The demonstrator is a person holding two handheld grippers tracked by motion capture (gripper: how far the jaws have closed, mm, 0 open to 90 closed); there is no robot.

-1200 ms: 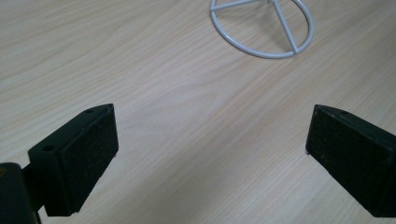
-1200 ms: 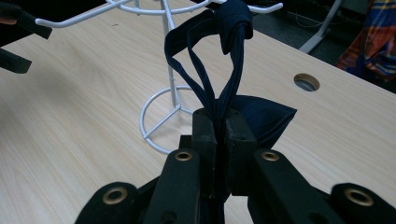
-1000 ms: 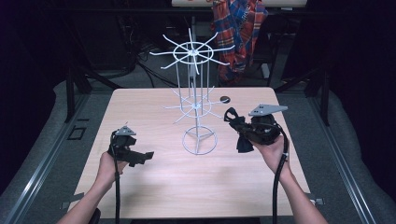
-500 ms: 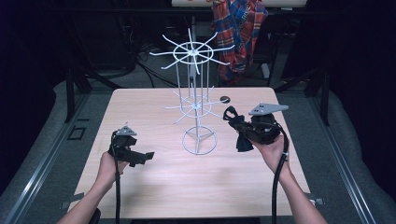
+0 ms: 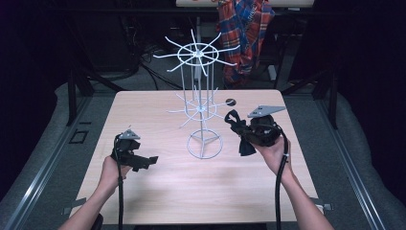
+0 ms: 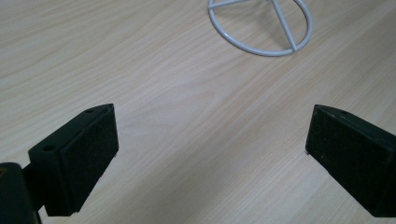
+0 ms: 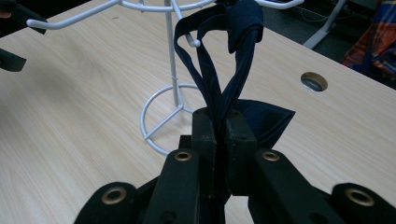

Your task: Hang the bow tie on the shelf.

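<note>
Right gripper (image 5: 241, 128) clamped on a dark navy fabric strap loop (image 7: 224, 70) beside the white wire spinner rack (image 5: 200, 103); next to nothing has changed from the earlier frames.

The right gripper's jaws are shut tight on the strap, whose loop rises from between them toward a ball-tipped white wire hook (image 7: 190, 41) of the rack's lower tier, while a flap of the same cloth sticks out beside the jaws. In the high view the strap hangs just right of the rack's ring base (image 5: 205, 143), above the pale wooden table (image 5: 158, 191). The left gripper (image 5: 146, 162) hovers low over the table with its jaws wide apart and nothing between them, the ring base ahead of it. Compared with a second ago, both hands sit where they were and the strap keeps the same place by the rack.
</note>
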